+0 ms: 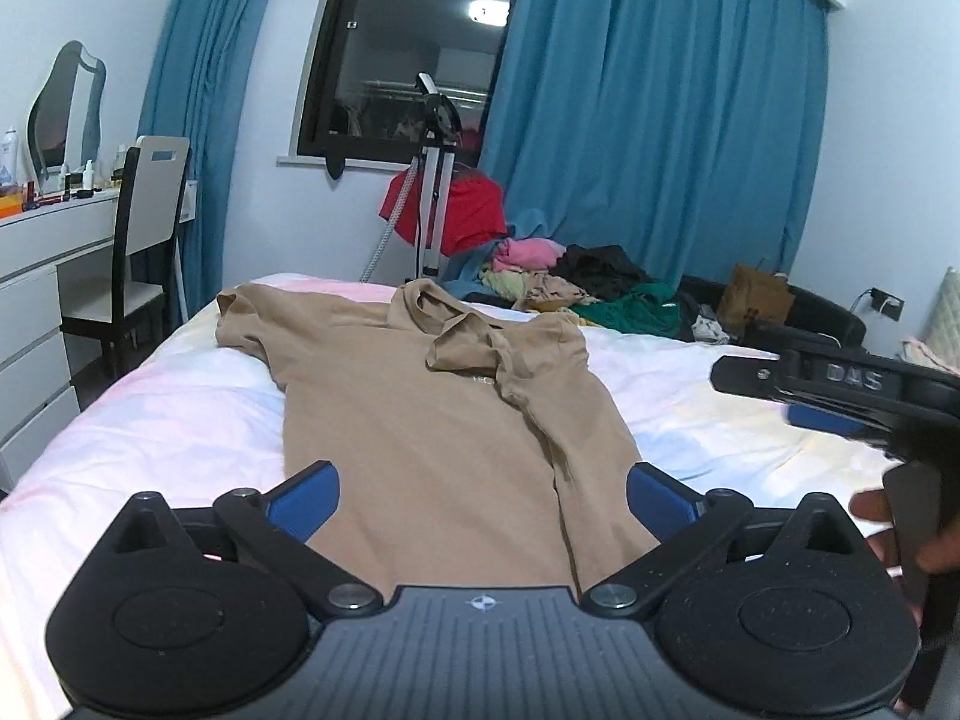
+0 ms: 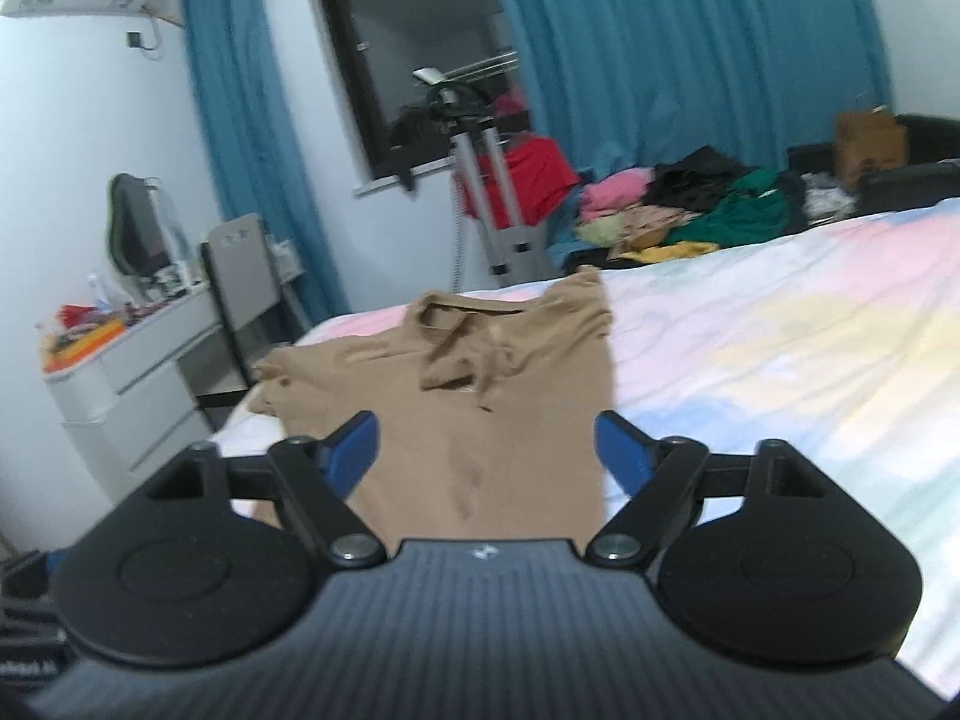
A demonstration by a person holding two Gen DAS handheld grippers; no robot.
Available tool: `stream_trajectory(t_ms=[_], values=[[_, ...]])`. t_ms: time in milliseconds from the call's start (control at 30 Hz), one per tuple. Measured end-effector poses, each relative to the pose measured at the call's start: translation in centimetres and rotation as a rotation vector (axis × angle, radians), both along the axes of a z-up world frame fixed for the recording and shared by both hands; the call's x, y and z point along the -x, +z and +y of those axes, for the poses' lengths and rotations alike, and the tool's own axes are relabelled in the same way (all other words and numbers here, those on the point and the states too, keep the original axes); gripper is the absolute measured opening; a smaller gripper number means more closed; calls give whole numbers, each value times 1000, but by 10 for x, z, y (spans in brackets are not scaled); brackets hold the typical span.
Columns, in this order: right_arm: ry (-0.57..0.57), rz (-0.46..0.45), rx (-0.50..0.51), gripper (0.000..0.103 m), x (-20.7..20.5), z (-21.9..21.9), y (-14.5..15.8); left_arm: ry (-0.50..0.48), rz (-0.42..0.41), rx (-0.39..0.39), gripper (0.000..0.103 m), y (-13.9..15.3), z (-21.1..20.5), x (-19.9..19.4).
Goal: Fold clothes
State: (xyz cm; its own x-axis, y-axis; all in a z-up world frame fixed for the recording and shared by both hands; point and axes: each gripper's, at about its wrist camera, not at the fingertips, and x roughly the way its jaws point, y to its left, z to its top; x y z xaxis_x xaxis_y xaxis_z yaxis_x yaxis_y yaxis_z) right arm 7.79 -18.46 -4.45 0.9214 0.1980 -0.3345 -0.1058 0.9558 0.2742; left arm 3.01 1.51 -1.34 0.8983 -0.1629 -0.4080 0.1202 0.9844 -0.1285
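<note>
A tan polo shirt (image 1: 432,420) lies on the bed, collar away from me, its right side folded in over the body and its left sleeve spread out. My left gripper (image 1: 483,501) hovers over the shirt's near end, blue pads wide apart and nothing between them. The right gripper (image 1: 840,402) shows blurred at the right edge of the left wrist view, above the sheet. In the right wrist view the right gripper (image 2: 486,450) is open above the same shirt (image 2: 480,408), holding nothing.
The pastel bedsheet (image 1: 150,420) covers the bed. A pile of mixed clothes (image 1: 576,288) lies at the far edge, with a red garment on a stand (image 1: 444,210) behind it. A white dresser (image 1: 42,276) and chair (image 1: 144,240) stand at the left. A person's fingers (image 1: 870,507) appear lower right.
</note>
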Motion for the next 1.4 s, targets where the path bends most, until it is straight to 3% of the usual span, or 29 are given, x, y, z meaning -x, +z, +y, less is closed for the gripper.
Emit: stream_trajectory(t_ms=[200, 400, 667, 1000, 1233, 1400], values=[[-10, 5, 37, 91, -5, 6, -2, 32, -6, -44, 103, -8, -2, -7], [-12, -19, 43, 91, 4, 8, -2, 67, 32, 1, 103, -13, 5, -16], [19, -51, 42, 91, 16, 14, 16, 89, 12, -61, 103, 3, -8, -10], [-7, -71, 14, 91, 43, 15, 43, 107, 10, 31, 103, 24, 7, 7], [-35, -81, -9, 91, 43, 12, 44, 135, 73, 31, 103, 0, 19, -12], [-62, -101, 24, 91, 32, 7, 23, 185, 113, 22, 103, -19, 25, -56]])
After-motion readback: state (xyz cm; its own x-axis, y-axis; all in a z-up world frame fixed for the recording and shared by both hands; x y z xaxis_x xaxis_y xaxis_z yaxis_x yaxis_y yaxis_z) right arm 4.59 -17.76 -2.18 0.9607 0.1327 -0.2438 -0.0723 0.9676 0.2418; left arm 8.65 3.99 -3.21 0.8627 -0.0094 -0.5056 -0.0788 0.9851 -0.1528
